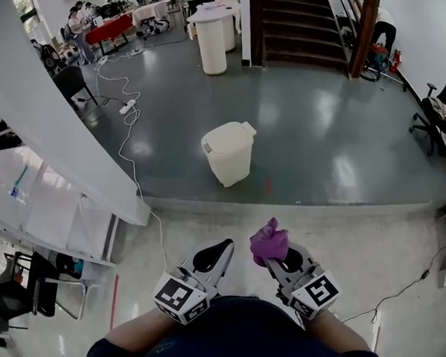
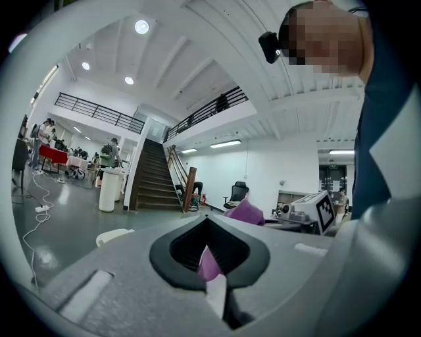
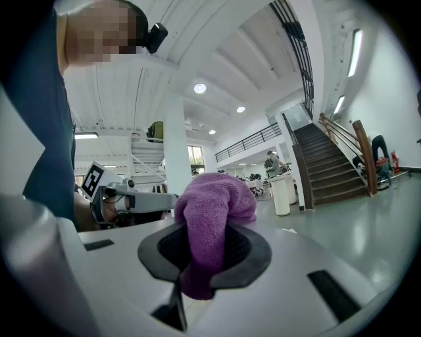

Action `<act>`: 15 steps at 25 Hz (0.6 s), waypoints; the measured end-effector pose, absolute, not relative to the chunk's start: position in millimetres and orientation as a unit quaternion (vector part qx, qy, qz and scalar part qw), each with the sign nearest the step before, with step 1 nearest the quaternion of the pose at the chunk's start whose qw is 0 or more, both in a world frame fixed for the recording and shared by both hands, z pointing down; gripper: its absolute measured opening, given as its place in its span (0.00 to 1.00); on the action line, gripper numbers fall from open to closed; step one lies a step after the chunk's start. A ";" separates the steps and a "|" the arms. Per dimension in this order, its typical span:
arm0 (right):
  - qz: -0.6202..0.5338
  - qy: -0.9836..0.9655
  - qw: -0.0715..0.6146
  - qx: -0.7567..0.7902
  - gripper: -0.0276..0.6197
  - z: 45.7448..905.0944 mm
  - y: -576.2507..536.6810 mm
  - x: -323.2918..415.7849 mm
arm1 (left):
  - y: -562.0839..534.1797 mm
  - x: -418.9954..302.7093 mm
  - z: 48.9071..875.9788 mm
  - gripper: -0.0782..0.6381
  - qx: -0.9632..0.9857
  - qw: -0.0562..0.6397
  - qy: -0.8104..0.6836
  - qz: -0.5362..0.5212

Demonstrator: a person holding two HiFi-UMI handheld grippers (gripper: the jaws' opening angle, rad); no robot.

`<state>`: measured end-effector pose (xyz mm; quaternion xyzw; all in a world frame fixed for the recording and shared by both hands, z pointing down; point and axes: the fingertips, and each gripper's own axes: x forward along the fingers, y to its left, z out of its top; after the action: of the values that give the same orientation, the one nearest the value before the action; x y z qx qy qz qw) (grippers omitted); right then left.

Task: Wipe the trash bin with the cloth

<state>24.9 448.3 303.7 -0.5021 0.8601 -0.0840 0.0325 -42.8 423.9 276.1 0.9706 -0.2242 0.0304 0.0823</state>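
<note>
The cream trash bin [image 1: 229, 153] stands lid-down on the dark floor, well ahead of both grippers and apart from them; its top [image 2: 113, 235] shows low in the left gripper view. A bunched purple cloth [image 1: 269, 241] sticks up from my right gripper [image 1: 276, 258], which is shut on it. In the right gripper view the cloth [image 3: 214, 210] fills the gap of that gripper [image 3: 212, 245]. My left gripper [image 1: 222, 248] is close beside it, jaws together and holding nothing I can make out; a thin purple sliver shows in its slot [image 2: 209, 262]. Both are held near the person's body.
A white curved wall [image 1: 49, 123] runs along the left. A power strip and white cable [image 1: 127, 106] lie on the floor left of the bin. A pale floor band [image 1: 299, 207] separates me from the dark floor. Stairs [image 1: 297, 21] rise behind, with an office chair [image 1: 437, 110] at right.
</note>
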 end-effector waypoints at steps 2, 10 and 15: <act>-0.085 0.862 0.030 -0.499 0.15 306.2 445.9 33.9 | 422.3 -36.1 278.7 0.10 0.969 0.083 -0.229 0.032; -0.090 0.865 0.018 -0.494 0.15 314.5 406.3 49.4 | 381.7 -23.1 285.1 0.10 0.967 0.088 -0.237 0.029; -0.084 0.864 0.001 -0.497 0.15 323.9 344.5 44.3 | 316.3 -27.9 292.9 0.10 0.967 0.089 -0.237 0.013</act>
<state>44.3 344.5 323.9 -0.4966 0.8639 -0.0839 0.0008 -27.9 316.3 292.9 0.9673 -0.2372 0.0130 0.0893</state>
